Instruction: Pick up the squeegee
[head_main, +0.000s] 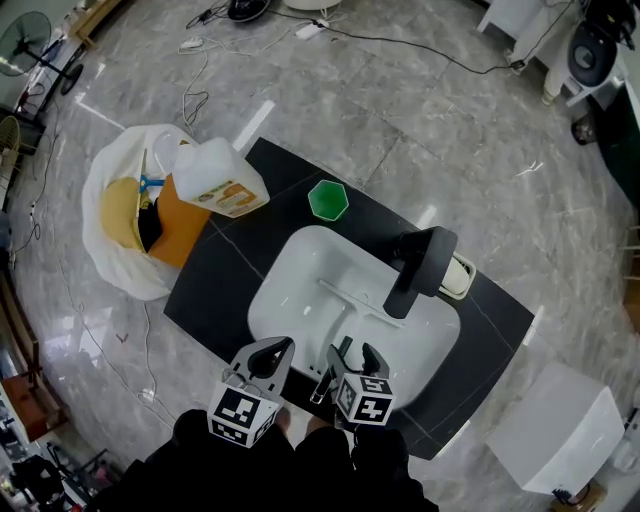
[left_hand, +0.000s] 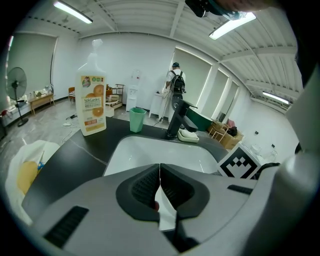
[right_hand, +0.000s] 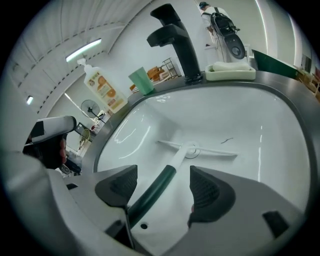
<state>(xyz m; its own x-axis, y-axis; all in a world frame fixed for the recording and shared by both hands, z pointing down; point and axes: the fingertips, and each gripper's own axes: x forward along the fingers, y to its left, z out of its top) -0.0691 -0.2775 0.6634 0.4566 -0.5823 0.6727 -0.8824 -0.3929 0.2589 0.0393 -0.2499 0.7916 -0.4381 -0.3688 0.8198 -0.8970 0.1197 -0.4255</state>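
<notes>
The squeegee (head_main: 352, 300) lies in the white sink (head_main: 290, 250), its white blade across the drain and its handle running toward me. In the right gripper view its dark green handle (right_hand: 152, 192) passes between the jaws of my right gripper (right_hand: 162, 180), which stands open; neither pad presses on it. From the head view, the right gripper (head_main: 350, 362) hangs over the sink's near edge. My left gripper (head_main: 272, 355) is just to its left, also at the near rim. In its own view the left gripper (left_hand: 160, 187) is shut with nothing in it.
A black faucet (head_main: 422, 265) and a soap dish (head_main: 458, 277) stand at the sink's far right. A green cup (head_main: 327, 200) and a soap bottle (head_main: 218, 180) sit on the black counter (head_main: 215, 290). A white bag (head_main: 118, 262) lies on the floor at left, a white box (head_main: 555, 425) at right.
</notes>
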